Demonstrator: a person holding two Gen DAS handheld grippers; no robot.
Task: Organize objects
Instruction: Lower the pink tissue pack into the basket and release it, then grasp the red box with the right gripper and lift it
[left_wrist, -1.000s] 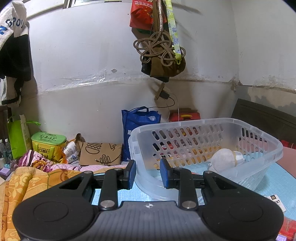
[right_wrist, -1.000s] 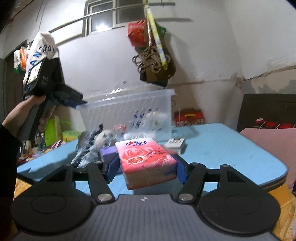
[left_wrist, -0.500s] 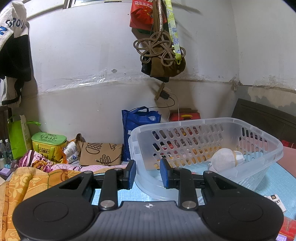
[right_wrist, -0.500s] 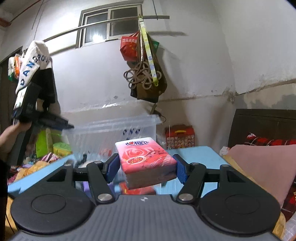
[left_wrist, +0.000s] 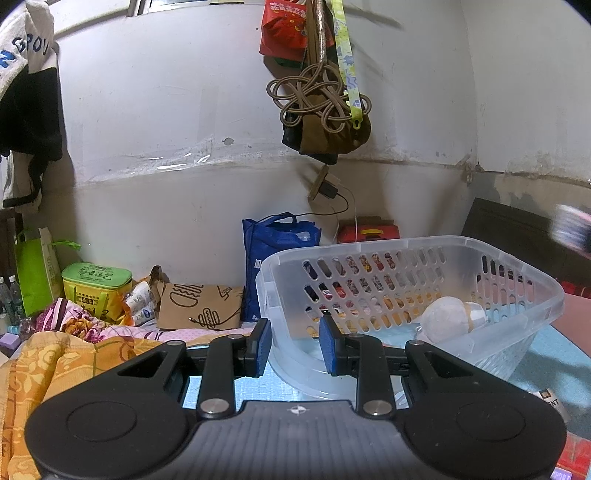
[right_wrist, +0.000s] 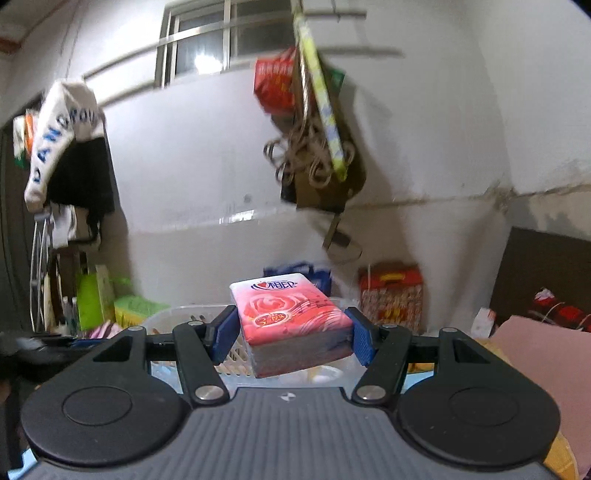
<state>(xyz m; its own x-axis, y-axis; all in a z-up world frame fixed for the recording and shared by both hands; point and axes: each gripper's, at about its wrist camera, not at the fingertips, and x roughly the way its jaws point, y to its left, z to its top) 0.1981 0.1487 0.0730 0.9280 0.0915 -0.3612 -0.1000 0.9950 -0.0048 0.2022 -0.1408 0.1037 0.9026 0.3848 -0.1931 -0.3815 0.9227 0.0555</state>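
Note:
My right gripper (right_wrist: 291, 332) is shut on a pink tissue pack (right_wrist: 288, 314) and holds it in the air just above the near rim of a clear plastic basket (right_wrist: 184, 314). In the left wrist view the basket (left_wrist: 406, 247) stands tilted on the blue table, with a white round object (left_wrist: 448, 319) lying inside. The left gripper (left_wrist: 294, 347) has its blue pads on either side of the basket's near left corner wall and appears shut on it. A blurred pink and dark shape (left_wrist: 572, 236) enters at the right edge, above the basket.
Bags and a knotted cord (left_wrist: 317, 96) hang on the wall above the basket. A blue bag (left_wrist: 273, 243), a red box (left_wrist: 369, 232) and a green tin (left_wrist: 96, 277) stand behind. An orange blanket (left_wrist: 48, 362) lies at the left, a pink cushion (right_wrist: 535, 354) at the right.
The right gripper has risen and swung over to the basket with the tissue pack in it. The left gripper and the basket have stayed still.

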